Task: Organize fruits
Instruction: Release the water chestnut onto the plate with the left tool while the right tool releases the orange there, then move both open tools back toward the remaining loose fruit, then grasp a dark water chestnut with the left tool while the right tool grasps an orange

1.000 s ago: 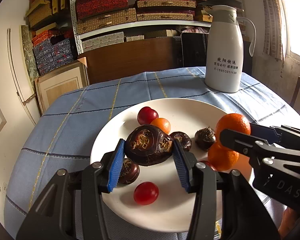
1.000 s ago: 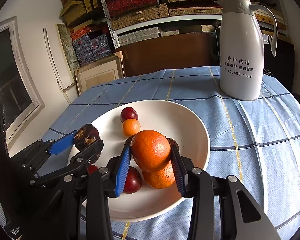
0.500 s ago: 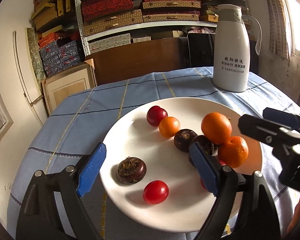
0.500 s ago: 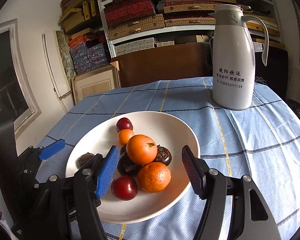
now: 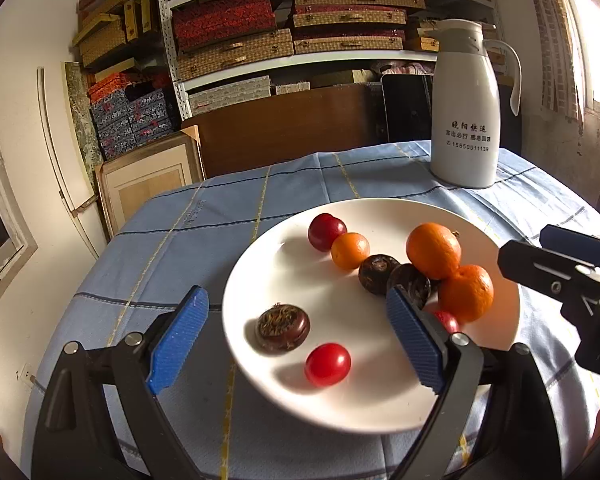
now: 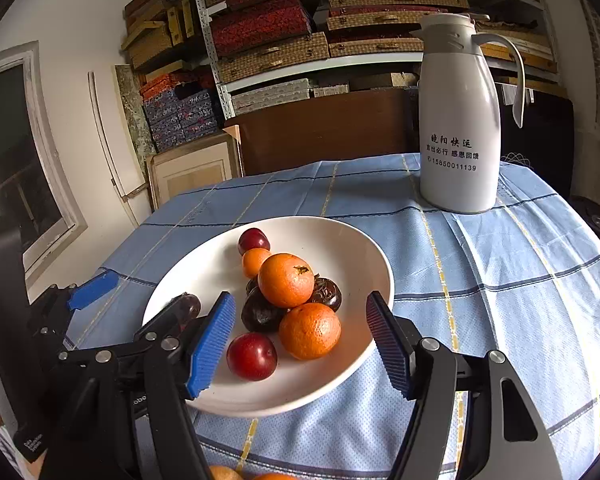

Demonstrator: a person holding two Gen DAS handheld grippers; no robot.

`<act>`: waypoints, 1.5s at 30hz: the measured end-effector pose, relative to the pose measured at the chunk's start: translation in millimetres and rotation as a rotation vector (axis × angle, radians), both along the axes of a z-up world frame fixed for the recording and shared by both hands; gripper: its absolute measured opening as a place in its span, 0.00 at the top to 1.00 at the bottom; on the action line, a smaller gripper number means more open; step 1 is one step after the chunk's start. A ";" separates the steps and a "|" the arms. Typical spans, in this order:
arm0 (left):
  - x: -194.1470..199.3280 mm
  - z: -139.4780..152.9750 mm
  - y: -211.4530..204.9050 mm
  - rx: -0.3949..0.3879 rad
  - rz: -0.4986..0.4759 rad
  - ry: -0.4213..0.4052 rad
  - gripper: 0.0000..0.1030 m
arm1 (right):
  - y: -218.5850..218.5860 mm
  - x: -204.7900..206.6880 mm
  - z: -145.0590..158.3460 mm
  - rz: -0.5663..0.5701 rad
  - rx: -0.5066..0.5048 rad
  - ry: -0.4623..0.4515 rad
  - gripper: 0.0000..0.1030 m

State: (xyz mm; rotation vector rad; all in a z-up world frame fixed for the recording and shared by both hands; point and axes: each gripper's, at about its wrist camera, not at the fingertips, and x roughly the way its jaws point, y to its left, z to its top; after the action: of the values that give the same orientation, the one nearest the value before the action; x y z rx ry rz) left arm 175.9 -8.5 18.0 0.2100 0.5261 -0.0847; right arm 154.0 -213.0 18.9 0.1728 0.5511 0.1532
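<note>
A white plate (image 5: 320, 292) on the blue cloth holds the fruit. My left gripper (image 5: 296, 300) hangs over its near left side with its jaws opening; a dark brown chestnut-like fruit (image 5: 284, 328) and a red cherry tomato (image 5: 327, 364) lie loose between the fingers, untouched. My right gripper (image 6: 300, 308) is open at the plate's (image 6: 340, 240) near rim. In front of it is a pile: one orange (image 6: 286, 280) on top, a second orange (image 6: 310, 330), a red plum (image 6: 252, 356) and dark brown fruits (image 6: 262, 314). The pads touch none.
A tall white thermos jug (image 5: 464, 120) stands on the blue checked tablecloth (image 6: 500, 280) at the far right. Shelves of boxes (image 5: 228, 20) fill the wall behind. Orange fruit (image 6: 220, 472) peeks in at the bottom edge of the right wrist view.
Both grippers opened and drew back from the plate. The left let go of the big brown fruit, which now lies on the plate. The right released the orange onto the pile.
</note>
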 end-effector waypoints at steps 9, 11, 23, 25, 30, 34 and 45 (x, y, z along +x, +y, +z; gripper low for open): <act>-34.5 -4.6 18.6 -0.050 0.017 0.007 0.08 | -12.4 -41.3 -4.4 -0.025 0.042 -0.017 0.23; -45.8 -6.4 24.9 -0.069 0.013 0.020 0.07 | -17.8 -53.4 -7.7 -0.029 0.064 -0.009 0.22; -157.8 -27.1 28.4 -0.007 -0.200 0.198 0.05 | -44.2 -108.7 -31.6 -0.031 0.192 0.047 0.12; -169.3 -29.3 22.6 0.027 -0.228 0.204 0.05 | -46.5 -107.2 -34.5 -0.032 0.210 0.064 0.12; -160.4 -47.7 11.9 0.055 -0.263 0.326 0.05 | -48.4 -107.8 -37.4 -0.036 0.216 0.072 0.12; -149.6 -52.1 14.1 0.008 -0.285 0.384 0.07 | -48.2 -107.2 -39.1 -0.030 0.217 0.084 0.12; -102.5 -56.2 30.0 -0.010 -0.207 0.404 0.60 | -48.8 -105.3 -41.8 -0.038 0.218 0.091 0.12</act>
State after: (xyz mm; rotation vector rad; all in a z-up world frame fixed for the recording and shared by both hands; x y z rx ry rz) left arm 73.3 21.5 -38.2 0.2385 0.9045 -0.3365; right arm 48.7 -261.7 -22.9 0.4040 0.6211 0.1689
